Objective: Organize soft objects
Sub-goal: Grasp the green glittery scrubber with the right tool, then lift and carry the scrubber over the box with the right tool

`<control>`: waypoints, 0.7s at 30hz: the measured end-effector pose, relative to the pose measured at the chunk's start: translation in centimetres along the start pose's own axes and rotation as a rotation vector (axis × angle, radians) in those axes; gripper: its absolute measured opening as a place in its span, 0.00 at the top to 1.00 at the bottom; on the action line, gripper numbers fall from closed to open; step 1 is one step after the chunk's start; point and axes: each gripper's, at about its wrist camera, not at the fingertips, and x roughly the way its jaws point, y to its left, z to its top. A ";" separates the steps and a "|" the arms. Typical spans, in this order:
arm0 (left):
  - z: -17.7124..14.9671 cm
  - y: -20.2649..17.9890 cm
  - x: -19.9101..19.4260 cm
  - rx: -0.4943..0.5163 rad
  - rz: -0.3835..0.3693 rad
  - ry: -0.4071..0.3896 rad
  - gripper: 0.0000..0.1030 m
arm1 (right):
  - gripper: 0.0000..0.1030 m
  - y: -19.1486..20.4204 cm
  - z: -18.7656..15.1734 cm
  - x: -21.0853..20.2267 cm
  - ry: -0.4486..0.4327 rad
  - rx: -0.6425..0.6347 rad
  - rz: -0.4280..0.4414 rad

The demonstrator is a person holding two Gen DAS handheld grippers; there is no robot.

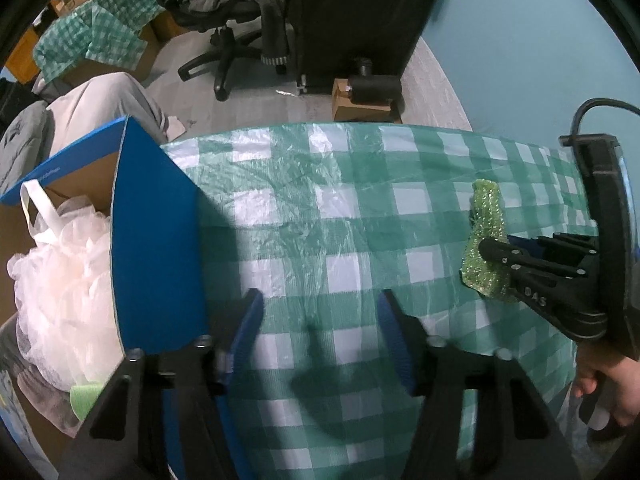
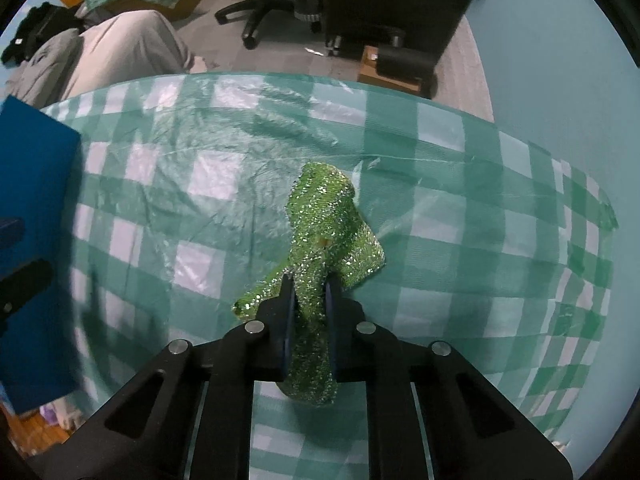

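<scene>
A sparkly green scrub cloth (image 2: 328, 224) lies crumpled on the green-and-white checked table cover (image 2: 180, 184). My right gripper (image 2: 311, 292) is shut on the cloth's near part, both blue pads squeezing it. In the left wrist view the same cloth (image 1: 486, 224) shows at the right with the right gripper (image 1: 490, 250) clamped on it. My left gripper (image 1: 320, 304) hovers over bare table cover, open, with nothing between its fingers. It stands beside a blue-flapped cardboard box (image 1: 156, 248) that holds a white mesh bath pouf (image 1: 60, 288).
The box's blue flap (image 2: 36, 240) stands at the table's left side. Beyond the far table edge are an office chair (image 1: 228, 12), a dark cabinet (image 1: 356, 16), a small cardboard box (image 1: 360, 104) and bedding on the floor. A hand (image 1: 612, 384) holds the right gripper's handle.
</scene>
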 end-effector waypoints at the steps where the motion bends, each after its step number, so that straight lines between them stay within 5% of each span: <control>1: -0.2 0.1 -0.1 -0.002 -0.002 0.002 0.50 | 0.89 0.1 -0.1 -0.3 -0.003 -0.005 0.006; 8: -1.3 0.6 -0.8 -0.029 -0.018 0.019 0.72 | 0.89 0.3 -0.2 -2.7 -0.040 -0.039 0.043; 21: -2.7 2.1 -6.1 -0.075 -0.019 -0.071 0.78 | 0.89 2.9 -0.8 -7.9 -0.096 -0.103 0.097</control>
